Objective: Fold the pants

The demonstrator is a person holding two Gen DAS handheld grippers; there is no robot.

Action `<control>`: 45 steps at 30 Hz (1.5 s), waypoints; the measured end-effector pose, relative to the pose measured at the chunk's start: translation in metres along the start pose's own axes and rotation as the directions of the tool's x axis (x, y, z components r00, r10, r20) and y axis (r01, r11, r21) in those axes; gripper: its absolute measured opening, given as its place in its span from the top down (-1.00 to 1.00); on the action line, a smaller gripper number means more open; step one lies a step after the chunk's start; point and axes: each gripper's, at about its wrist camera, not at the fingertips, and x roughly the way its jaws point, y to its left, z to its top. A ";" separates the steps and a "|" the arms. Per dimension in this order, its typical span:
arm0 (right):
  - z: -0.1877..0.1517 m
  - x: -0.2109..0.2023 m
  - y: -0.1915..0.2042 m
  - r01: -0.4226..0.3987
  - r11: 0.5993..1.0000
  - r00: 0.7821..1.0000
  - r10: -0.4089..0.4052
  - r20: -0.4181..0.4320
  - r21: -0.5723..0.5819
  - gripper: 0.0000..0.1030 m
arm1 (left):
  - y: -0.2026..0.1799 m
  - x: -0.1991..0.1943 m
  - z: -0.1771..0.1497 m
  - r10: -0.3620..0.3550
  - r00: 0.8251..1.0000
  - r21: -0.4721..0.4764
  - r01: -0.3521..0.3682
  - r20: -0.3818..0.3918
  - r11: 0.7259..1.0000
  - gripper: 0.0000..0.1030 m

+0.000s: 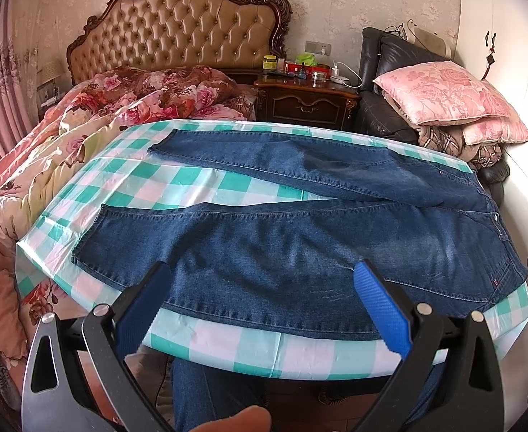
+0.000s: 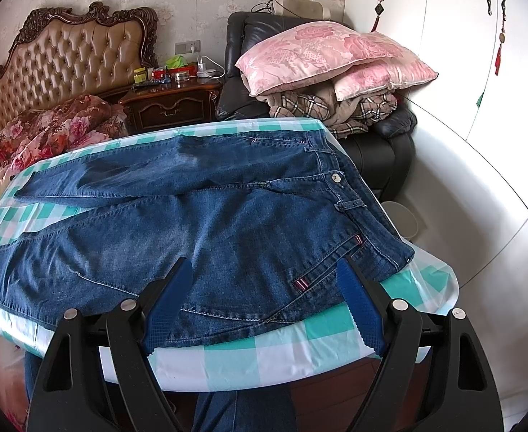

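Blue jeans (image 1: 282, 248) lie flat on a table with a green and white checked cloth (image 1: 213, 342), legs spread apart to the left, waistband to the right. My left gripper (image 1: 264, 270) is open, held above the near leg close to the front edge. In the right wrist view the jeans (image 2: 210, 223) show the waistband with its metal button (image 2: 335, 178) at the right. My right gripper (image 2: 264, 270) is open over the hip and pocket area near the table's (image 2: 300, 338) front edge. Neither gripper holds anything.
A bed with floral bedding (image 1: 48, 151) and a tufted headboard (image 1: 181, 32) lies left of the table. A dark nightstand (image 1: 305, 99) with small items stands behind. A black armchair piled with pink pillows (image 2: 321, 57) and blankets stands at the back right. White wardrobe doors (image 2: 462, 54) are on the right.
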 end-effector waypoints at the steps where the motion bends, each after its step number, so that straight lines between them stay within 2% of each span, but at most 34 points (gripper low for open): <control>1: 0.000 0.000 0.000 0.000 1.000 1.000 0.000 -0.001 0.000 -0.54 | 0.000 0.000 0.000 -0.001 1.000 0.000 0.001 0.000 1.000 -0.97; 10: -0.004 0.004 -0.005 0.003 1.000 1.000 -0.003 -0.010 0.000 -0.54 | 0.001 0.003 -0.003 -0.003 1.000 0.000 0.003 -0.006 1.000 -0.97; 12: -0.001 0.009 -0.008 -0.019 1.000 1.000 0.019 -0.024 0.007 -0.56 | 0.001 0.007 -0.004 -0.003 1.000 0.000 0.003 -0.014 1.000 -0.97; 16: 0.033 0.040 -0.022 -0.133 0.989 0.988 0.137 -0.069 0.059 -0.63 | 0.008 0.020 -0.004 -0.013 0.999 -0.022 0.013 -0.036 1.000 -0.97; 18: 0.060 0.062 -0.038 -0.141 0.985 0.985 0.149 -0.082 0.103 -0.65 | 0.013 0.030 -0.004 -0.007 0.998 -0.034 0.005 -0.059 0.999 -0.97; 21: 0.121 0.121 -0.069 -0.090 0.989 0.991 0.101 -0.091 0.115 -0.68 | 0.022 0.046 -0.004 0.027 0.995 -0.050 -0.032 -0.094 0.998 -0.97; 23: 0.162 0.183 -0.093 -0.073 0.989 0.984 0.092 -0.154 0.126 -0.67 | 0.031 0.056 -0.005 0.046 0.992 -0.069 -0.055 -0.120 0.996 -0.97; 25: 0.189 0.235 -0.109 -0.035 0.990 0.975 0.063 -0.214 0.133 -0.67 | 0.039 0.063 -0.004 0.067 0.988 -0.083 -0.079 -0.139 0.993 -0.97; 28: 0.219 0.304 -0.128 -0.029 0.987 0.950 0.076 -0.301 0.156 -0.53 | 0.051 0.072 -0.002 0.111 0.981 -0.093 -0.127 -0.160 0.988 -0.97; 32: 0.242 0.364 -0.135 -0.017 0.986 0.932 0.075 -0.354 0.166 -0.50 | 0.065 0.084 0.004 0.152 0.970 -0.111 -0.175 -0.189 0.978 -0.97; 36: 0.246 0.406 -0.136 0.037 0.989 0.905 0.027 -0.426 0.142 -0.31 | 0.075 0.088 0.007 0.184 0.962 -0.121 -0.211 -0.200 0.970 -0.97; 39: 0.247 0.421 -0.139 0.050 0.988 0.895 0.021 -0.446 0.147 -0.14 | 0.083 0.091 0.007 0.208 0.954 -0.133 -0.239 -0.214 0.962 -0.97; 40: 0.250 0.426 -0.139 0.036 0.986 0.896 0.039 -0.443 0.160 -0.04 | 0.085 0.092 0.006 0.211 0.953 -0.137 -0.244 -0.219 0.960 -0.97; 41: 0.250 0.426 -0.138 0.019 0.986 0.896 0.055 -0.440 0.163 0.15 | 0.087 0.092 0.006 0.212 0.951 -0.140 -0.247 -0.223 0.959 -0.97; 42: 0.252 0.425 -0.134 0.000 0.988 0.897 0.070 -0.437 0.157 0.45 | 0.088 0.092 0.006 0.213 0.951 -0.144 -0.248 -0.226 0.958 -0.97; 43: 0.253 0.423 -0.130 -0.006 0.990 0.898 0.069 -0.435 0.144 0.63 | 0.089 0.091 0.006 0.213 0.950 -0.148 -0.250 -0.228 0.957 -0.97; 45: 0.257 0.412 -0.120 0.006 0.996 0.911 0.031 -0.412 0.089 0.71 | 0.090 0.088 0.008 0.208 0.952 -0.156 -0.246 -0.225 0.957 -0.97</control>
